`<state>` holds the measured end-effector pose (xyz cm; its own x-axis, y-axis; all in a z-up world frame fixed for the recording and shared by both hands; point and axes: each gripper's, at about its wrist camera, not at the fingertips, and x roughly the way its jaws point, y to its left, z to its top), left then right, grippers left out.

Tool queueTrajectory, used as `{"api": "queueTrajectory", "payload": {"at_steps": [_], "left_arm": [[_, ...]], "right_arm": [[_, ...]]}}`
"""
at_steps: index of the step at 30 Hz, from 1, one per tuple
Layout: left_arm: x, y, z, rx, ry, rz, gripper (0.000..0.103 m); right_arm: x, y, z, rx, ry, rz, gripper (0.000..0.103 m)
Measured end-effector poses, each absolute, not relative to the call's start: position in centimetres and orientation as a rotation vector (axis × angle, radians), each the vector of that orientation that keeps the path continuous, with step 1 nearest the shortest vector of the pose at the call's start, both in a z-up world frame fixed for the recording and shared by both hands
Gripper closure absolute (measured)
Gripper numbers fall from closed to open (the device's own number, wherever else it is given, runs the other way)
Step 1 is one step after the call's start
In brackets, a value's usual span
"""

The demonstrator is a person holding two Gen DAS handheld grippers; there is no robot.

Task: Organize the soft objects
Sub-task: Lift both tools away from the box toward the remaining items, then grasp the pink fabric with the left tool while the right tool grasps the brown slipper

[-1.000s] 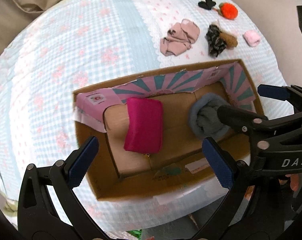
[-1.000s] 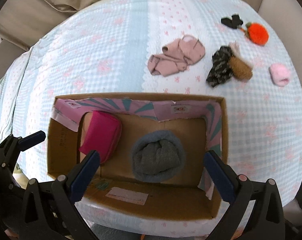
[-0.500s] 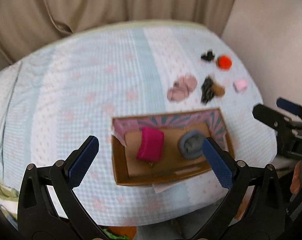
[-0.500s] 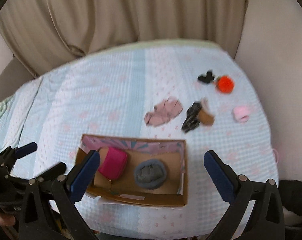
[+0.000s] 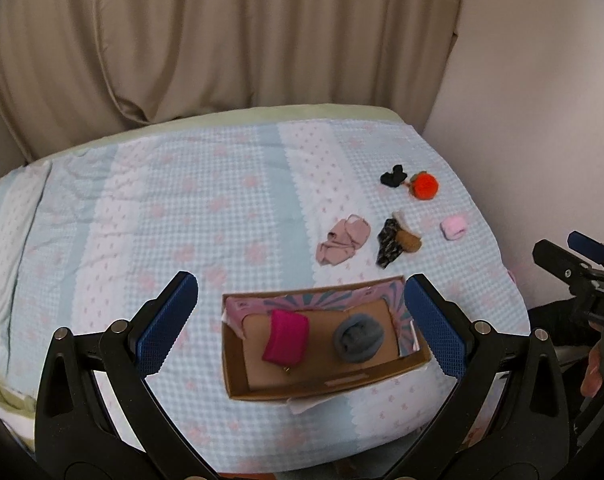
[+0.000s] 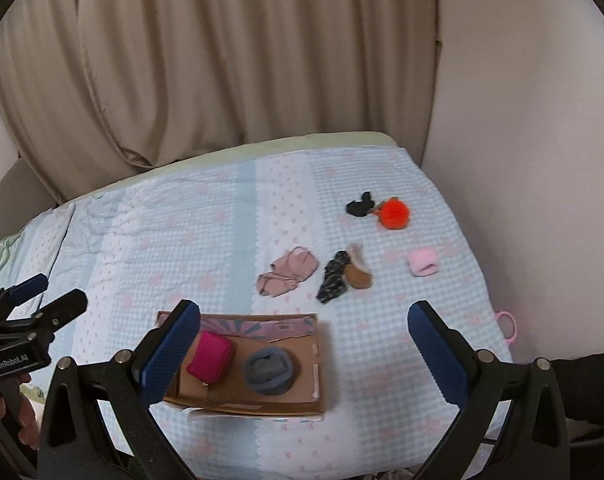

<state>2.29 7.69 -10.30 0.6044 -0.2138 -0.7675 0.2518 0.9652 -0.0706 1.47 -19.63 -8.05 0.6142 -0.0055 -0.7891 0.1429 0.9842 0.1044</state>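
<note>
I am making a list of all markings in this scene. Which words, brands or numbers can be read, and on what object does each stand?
"GenRobot.AI": on the body of the left gripper, seen in the right wrist view.
"DA": cut off at the picture's edge, on the body of the right gripper, seen in the left wrist view.
White labels on the cardboard box: too small and blurred to read.

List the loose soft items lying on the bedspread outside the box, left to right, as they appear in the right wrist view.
Dusty-pink cloth → black patterned cloth → brown fuzzy piece → orange pompom → light pink roll. The small black item by the pompom is left out, since it overlaps the middle pieces in left-right position.
</note>
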Motion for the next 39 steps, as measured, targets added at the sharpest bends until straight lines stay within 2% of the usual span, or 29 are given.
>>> {"api": "queueTrajectory", "payload": {"at_steps": [10, 18, 26, 35, 39], "left_arm": [[5.9, 1.6, -11.2, 0.068, 0.887, -0.242, 0.000], [11.7, -4.6, -15.1, 0.041, 0.960, -0.227, 0.000], [18.9, -9.3, -21.8, 0.003, 1.076, -0.227, 0.000], [25.7, -12.7, -30.6, 0.127, 1.214, -0.271, 0.000], [27.8, -13.1, -34.7, 0.170, 1.291, -0.309, 0.000]], "right_arm": [[5.4, -28.2, -10.3, 0.265, 0.945, -0.061, 0.000], [11.4, -34.4, -15.2, 0.331, 1.017, 0.020, 0.000], [17.5, -37.9, -21.9, 0.373, 1.143, 0.104, 0.000], [22.2, -38.0, -31.2, 0.437, 1.265, 0.144, 0.000], [23.4, -37.9, -35.1, 0.491, 1.320, 0.146, 0.005]]}}
